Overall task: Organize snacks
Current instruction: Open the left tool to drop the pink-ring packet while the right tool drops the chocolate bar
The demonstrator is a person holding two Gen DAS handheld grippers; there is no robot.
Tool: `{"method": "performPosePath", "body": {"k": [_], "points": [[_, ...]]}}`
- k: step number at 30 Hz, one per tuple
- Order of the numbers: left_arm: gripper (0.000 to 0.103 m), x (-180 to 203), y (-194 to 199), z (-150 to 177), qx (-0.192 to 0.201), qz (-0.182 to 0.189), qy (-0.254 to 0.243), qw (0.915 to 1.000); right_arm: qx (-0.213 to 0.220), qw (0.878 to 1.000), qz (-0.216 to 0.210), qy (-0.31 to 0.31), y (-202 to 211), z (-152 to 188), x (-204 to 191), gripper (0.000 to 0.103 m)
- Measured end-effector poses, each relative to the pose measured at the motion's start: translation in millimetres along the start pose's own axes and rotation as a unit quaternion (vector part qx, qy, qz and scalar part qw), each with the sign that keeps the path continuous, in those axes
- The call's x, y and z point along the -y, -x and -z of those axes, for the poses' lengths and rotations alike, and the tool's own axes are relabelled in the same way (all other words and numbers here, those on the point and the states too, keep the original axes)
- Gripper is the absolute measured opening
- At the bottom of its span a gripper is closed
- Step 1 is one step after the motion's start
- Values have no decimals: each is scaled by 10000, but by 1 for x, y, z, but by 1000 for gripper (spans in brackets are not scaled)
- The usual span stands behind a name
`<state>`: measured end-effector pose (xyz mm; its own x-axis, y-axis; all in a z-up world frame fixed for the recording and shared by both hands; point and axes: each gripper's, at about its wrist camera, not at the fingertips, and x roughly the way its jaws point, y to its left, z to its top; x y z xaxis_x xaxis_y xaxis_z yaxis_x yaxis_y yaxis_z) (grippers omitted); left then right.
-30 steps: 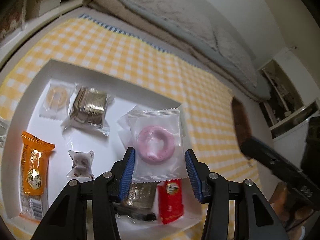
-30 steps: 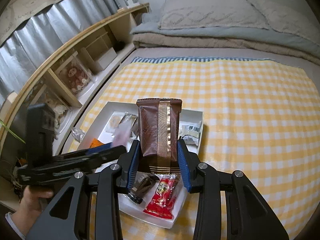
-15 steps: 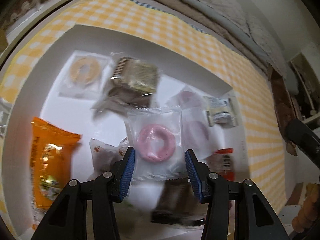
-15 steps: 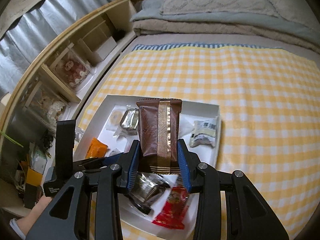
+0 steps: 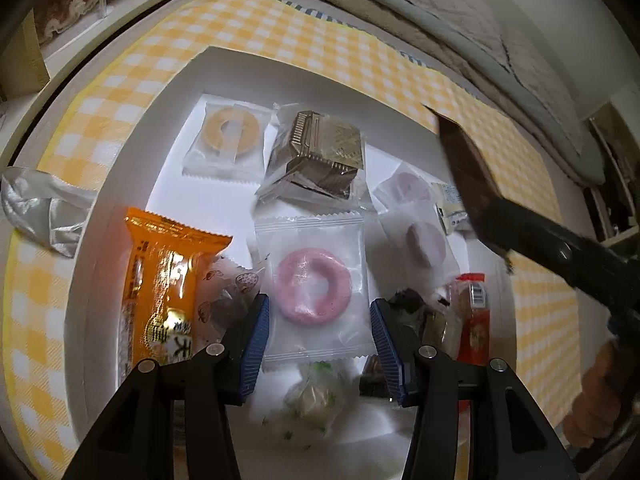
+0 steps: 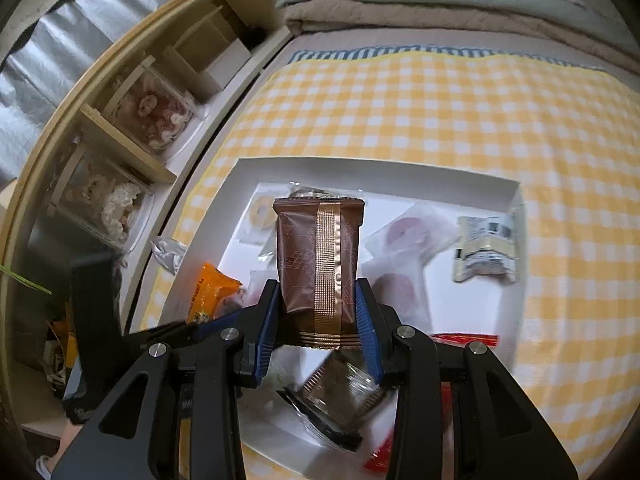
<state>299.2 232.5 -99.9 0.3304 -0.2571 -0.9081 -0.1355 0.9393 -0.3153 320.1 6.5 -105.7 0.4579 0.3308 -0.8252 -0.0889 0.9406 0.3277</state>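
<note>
Two grippers are engaged, each closed on one packet above a white shallow cardboard tray (image 5: 120,184) set on a yellow-and-white checked cloth (image 6: 440,112).

Left gripper (image 5: 318,334): a clear plastic packet with a pink ring-shaped biscuit (image 5: 314,290) is clamped between the blue pads. To the left of the fingers, an orange foil snack bar (image 5: 160,280) lies in the tray. Ahead, a clear packet with a pale yellow ring biscuit (image 5: 230,136) and a bronze foil-wrapped square in clear film (image 5: 320,160) are noted. Ahead and to the right, a frosted packet with two mauve discs (image 5: 416,216). To the right of the fingers, a red wrapper (image 5: 474,312).

Right gripper (image 6: 318,320): a brown foil packet with a gold strip (image 6: 318,256) is held upright by its lower end. Ahead and to the right, a small white-and-cream sachet (image 6: 484,248) lies against the tray wall.

Judged step: both packets are to be set down among like items. The pink ring is best lowered flat beside the yellow ring, clear of the bronze square, and released only once resting. The brown packet should be laid down in the bare patch ahead of the right fingers, one hand being moved at a time so that the grippers do not cross.
</note>
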Motion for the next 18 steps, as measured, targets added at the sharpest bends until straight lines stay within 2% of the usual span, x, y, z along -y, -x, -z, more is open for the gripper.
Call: {"method": "performPosePath", "body": {"k": [3, 4, 5, 6, 14, 16, 18], "points": [[55, -6, 9, 9, 7, 52, -102, 9999, -2, 9998, -183, -84, -7, -2, -1, 44], [56, -6, 11, 10, -1, 70, -143, 9999, -41, 9997, -188, -117, -9, -2, -1, 58], [57, -6, 12, 11, -2, 62, -183, 9998, -77, 9997, -161, -142, -10, -2, 0, 65], [60, -5, 11, 12, -4, 63, -206, 9998, -79, 9998, -118, -138, -10, -1, 0, 67], [87, 7, 20, 16, 93, 102, -445, 9989, -153, 9999, 4, -20, -2, 3, 9, 68], [89, 9, 24, 16, 153, 90, -501, 9986, -144, 9999, 15, 25, 2, 4, 10, 73], [89, 9, 26, 17, 178, 90, -527, 9984, -146, 9999, 53, 69, 6, 5, 11, 73]]}}
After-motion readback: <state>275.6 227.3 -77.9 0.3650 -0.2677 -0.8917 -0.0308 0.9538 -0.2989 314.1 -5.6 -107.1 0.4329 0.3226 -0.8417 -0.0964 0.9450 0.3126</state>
